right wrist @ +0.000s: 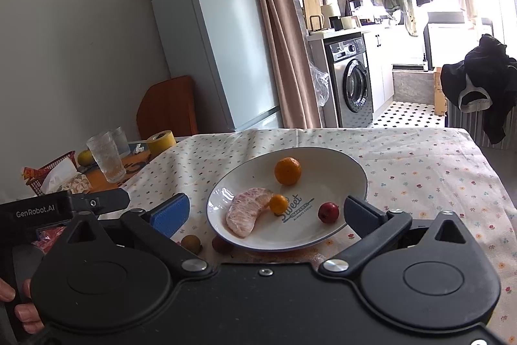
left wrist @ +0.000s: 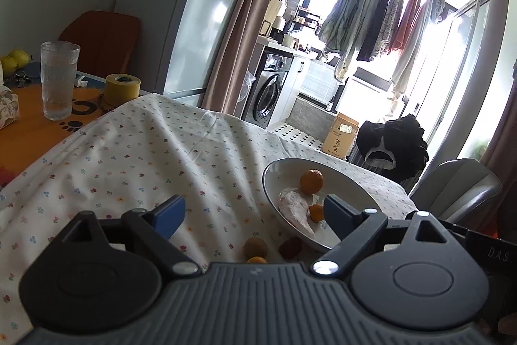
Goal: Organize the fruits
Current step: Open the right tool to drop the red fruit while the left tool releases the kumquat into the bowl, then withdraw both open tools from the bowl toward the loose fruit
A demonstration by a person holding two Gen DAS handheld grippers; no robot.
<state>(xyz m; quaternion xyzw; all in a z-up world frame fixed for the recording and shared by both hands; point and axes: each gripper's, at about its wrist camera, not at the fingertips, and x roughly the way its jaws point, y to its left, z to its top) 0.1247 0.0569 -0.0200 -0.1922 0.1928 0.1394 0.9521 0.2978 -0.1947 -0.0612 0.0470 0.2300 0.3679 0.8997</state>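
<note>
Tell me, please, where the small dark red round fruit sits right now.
In the right wrist view, the small dark red round fruit lies inside the white plate, on its right side, right of the small orange kumquat and the printed lettering.

We take the white fridge [right wrist: 219,47] as our landmark. Left of it an orange chair back [right wrist: 168,105] leans at the wall. In front of that chair, on the worktop, we see a yellow tape roll [right wrist: 161,140] and, further left, a ribbed glass [right wrist: 106,156] beside a tissue box [right wrist: 66,181]. Right of the fridge hangs a brown curtain [right wrist: 284,47], then a washing machine [right wrist: 350,83]. Clothes [left wrist: 371,18] hang on a rail beyond it.
</note>
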